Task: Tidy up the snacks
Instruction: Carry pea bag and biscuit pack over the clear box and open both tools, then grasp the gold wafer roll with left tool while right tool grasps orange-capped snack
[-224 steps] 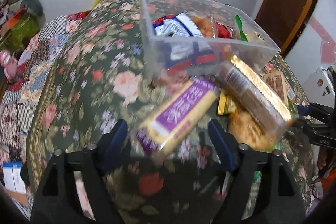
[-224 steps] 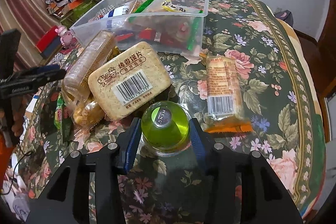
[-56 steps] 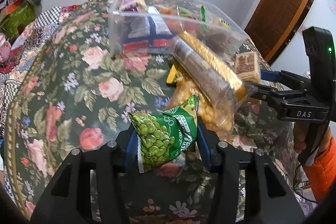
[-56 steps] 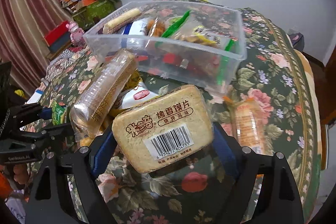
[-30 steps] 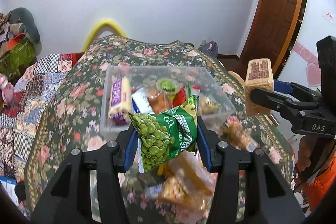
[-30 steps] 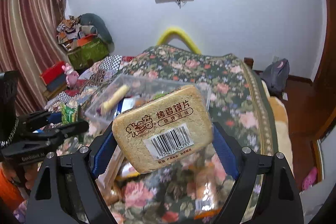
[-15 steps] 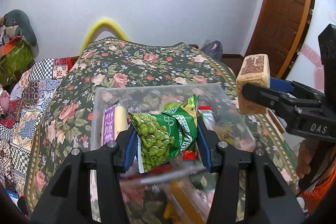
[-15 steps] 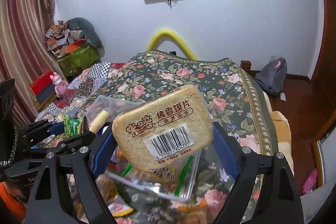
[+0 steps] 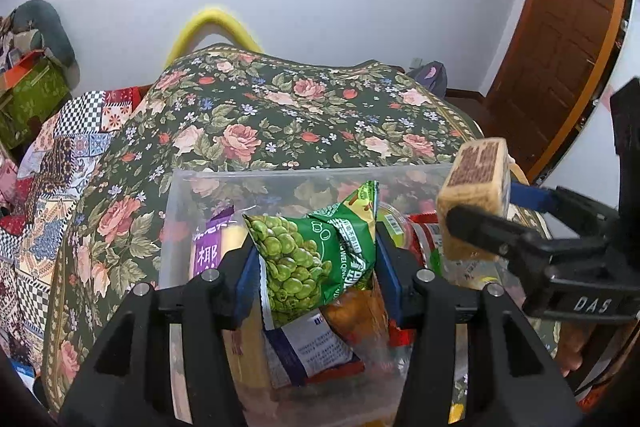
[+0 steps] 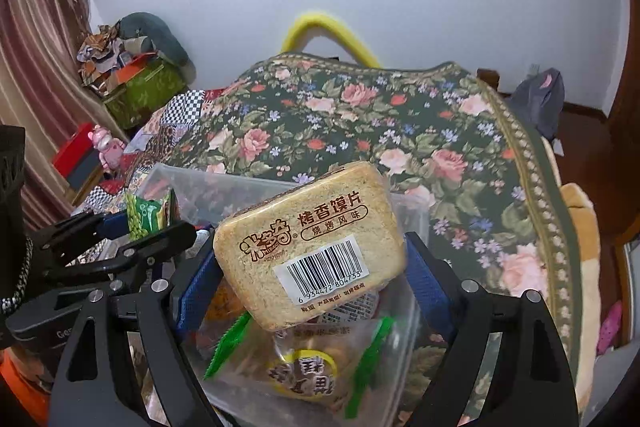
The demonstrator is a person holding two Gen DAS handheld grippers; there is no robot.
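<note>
Holding position above a clear plastic bin (image 9: 182, 187) on the floral-covered bench (image 9: 280, 115):
- Left claw (image 9: 316, 263), clamped on a green pea packet (image 9: 308, 259), over the bin's near half.
- Right claw (image 10: 312, 267), clamped on a tan cracker pack (image 10: 308, 243), barcode facing up, over the bin.

Bin contents seen by left wrist: purple-label bar (image 9: 208, 251), white-and-blue packet (image 9: 312, 347).

Right wrist alone shows a green-edged clear pouch (image 10: 304, 371) under the cracker pack, a striped curtain (image 10: 32, 67) and a pink toy (image 10: 108, 147) beyond the bench's left edge.

Left wrist alone shows a wooden door (image 9: 560, 39).
</note>
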